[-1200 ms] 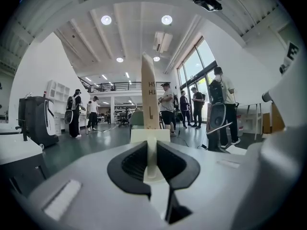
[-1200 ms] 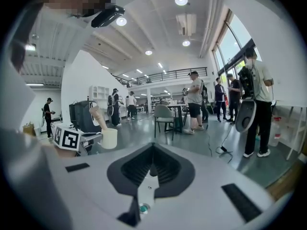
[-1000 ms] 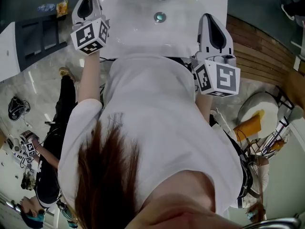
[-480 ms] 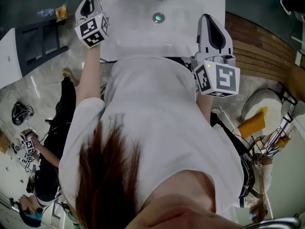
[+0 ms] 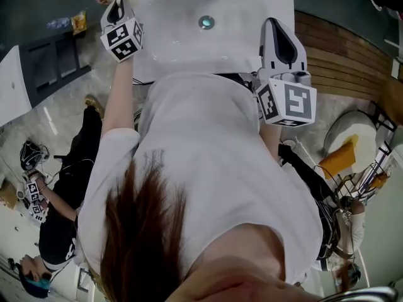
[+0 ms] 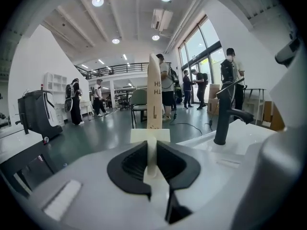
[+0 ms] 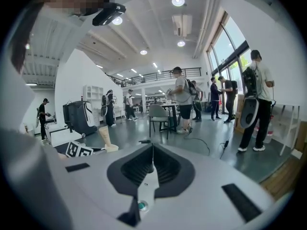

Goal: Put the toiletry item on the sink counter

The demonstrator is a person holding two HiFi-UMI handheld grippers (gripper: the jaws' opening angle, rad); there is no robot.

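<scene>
Jaws of the left gripper (image 6: 151, 150) are closed on a cream toiletry tube (image 6: 154, 95), held upright with its cap down at the left corner of the white sink (image 5: 189, 49). The right gripper (image 7: 152, 152), jaws together and empty, hangs at the sink's right edge. A black faucet (image 6: 223, 114) stands beyond.
</scene>
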